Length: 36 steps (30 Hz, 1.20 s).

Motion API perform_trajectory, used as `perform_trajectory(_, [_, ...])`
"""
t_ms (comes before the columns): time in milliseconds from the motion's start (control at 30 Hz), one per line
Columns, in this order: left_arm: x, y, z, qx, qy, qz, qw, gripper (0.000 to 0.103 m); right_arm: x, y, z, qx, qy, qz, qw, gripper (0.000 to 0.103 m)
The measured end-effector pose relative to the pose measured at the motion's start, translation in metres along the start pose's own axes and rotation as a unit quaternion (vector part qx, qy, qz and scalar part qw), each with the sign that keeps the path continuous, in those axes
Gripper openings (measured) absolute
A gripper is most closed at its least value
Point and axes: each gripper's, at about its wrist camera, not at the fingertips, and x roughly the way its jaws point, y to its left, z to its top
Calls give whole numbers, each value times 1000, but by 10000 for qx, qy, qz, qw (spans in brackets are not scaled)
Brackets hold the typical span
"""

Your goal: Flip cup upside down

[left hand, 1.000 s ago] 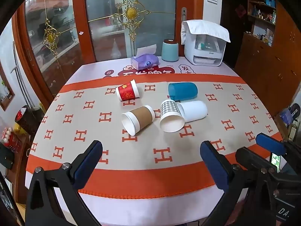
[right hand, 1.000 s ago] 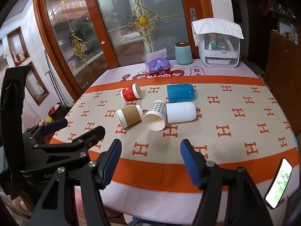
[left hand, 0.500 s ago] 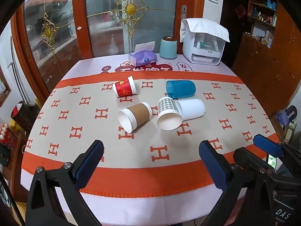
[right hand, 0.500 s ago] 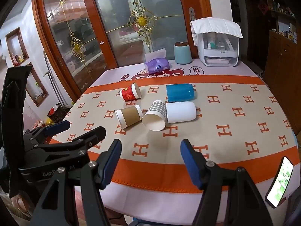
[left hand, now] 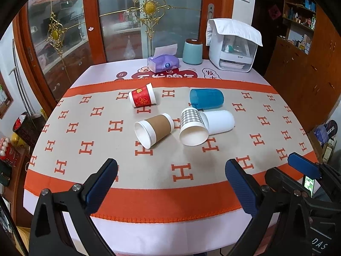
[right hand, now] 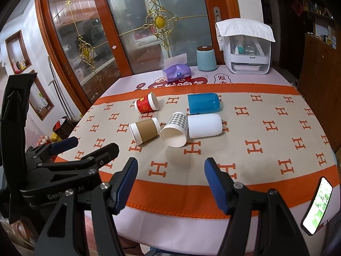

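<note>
Several cups lie on their sides on the orange-and-beige cloth: a red paper cup [left hand: 142, 98], a brown-sleeved paper cup [left hand: 153, 129], a grey checked paper cup [left hand: 192, 127], a white cup [left hand: 219, 121] and a blue plastic cup [left hand: 206, 98]. They also show in the right wrist view: red cup [right hand: 146, 105], brown cup [right hand: 145, 130], checked cup [right hand: 175, 129], white cup [right hand: 204, 125], blue cup [right hand: 203, 103]. My left gripper [left hand: 170, 181] is open and empty above the table's near edge. My right gripper [right hand: 170, 178] is open and empty, beside the left one.
At the table's far edge stand a purple tissue pack [left hand: 163, 63], a teal canister [left hand: 192, 51] and a white appliance with a towel on it [left hand: 233, 48]. A phone [right hand: 317, 208] lies at the near right corner. Glass doors stand behind the table.
Both grippers have drifted slightly; the view of the table has shifted a little toward the cups. The cups have not moved and both grippers stay open.
</note>
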Motion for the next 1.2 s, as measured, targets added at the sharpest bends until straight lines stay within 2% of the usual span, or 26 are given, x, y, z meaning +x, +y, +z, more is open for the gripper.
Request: perform_trajectory(1200, [5,4,-4,-87,141,-9,9999,100,3,-1,-1,8,22,17,10000,65])
